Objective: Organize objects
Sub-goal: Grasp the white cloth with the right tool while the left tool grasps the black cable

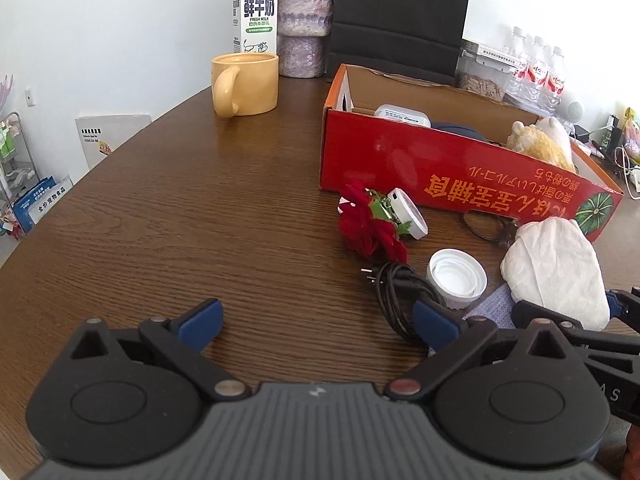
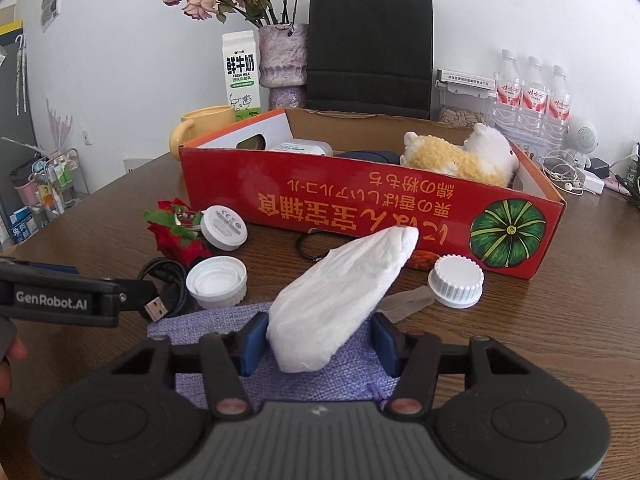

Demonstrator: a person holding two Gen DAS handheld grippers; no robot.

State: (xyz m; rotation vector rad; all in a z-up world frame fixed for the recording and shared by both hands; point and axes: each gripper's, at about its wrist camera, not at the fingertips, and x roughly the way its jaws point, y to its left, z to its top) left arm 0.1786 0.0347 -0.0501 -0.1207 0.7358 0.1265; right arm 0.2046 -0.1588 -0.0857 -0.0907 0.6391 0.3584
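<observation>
A white tissue pack (image 2: 340, 292) lies on a purple cloth (image 2: 304, 380) in front of the red cardboard box (image 2: 360, 208). My right gripper (image 2: 320, 340) straddles the pack's near end; the left pad touches it and a thin strip of cloth shows before the right pad. My left gripper (image 1: 316, 312) hovers open over bare table, with nothing between its fingers. Loose on the table are a red rose (image 1: 368, 228), a white round device (image 1: 404, 212), an upturned white lid (image 1: 456, 276), a white cap (image 2: 456, 286) and a black USB cable (image 1: 396, 296). Inside the box lies a plush alpaca (image 2: 460, 156).
A yellow mug (image 1: 246, 84), milk carton (image 1: 256, 12), purple vase (image 1: 304, 20) and black paper bag (image 2: 368, 44) stand behind the box. Water bottles (image 2: 532, 92) are at the back right. Dark-framed glasses (image 1: 488, 224) lie against the box front. The round wooden table (image 1: 180, 220) drops off at the left.
</observation>
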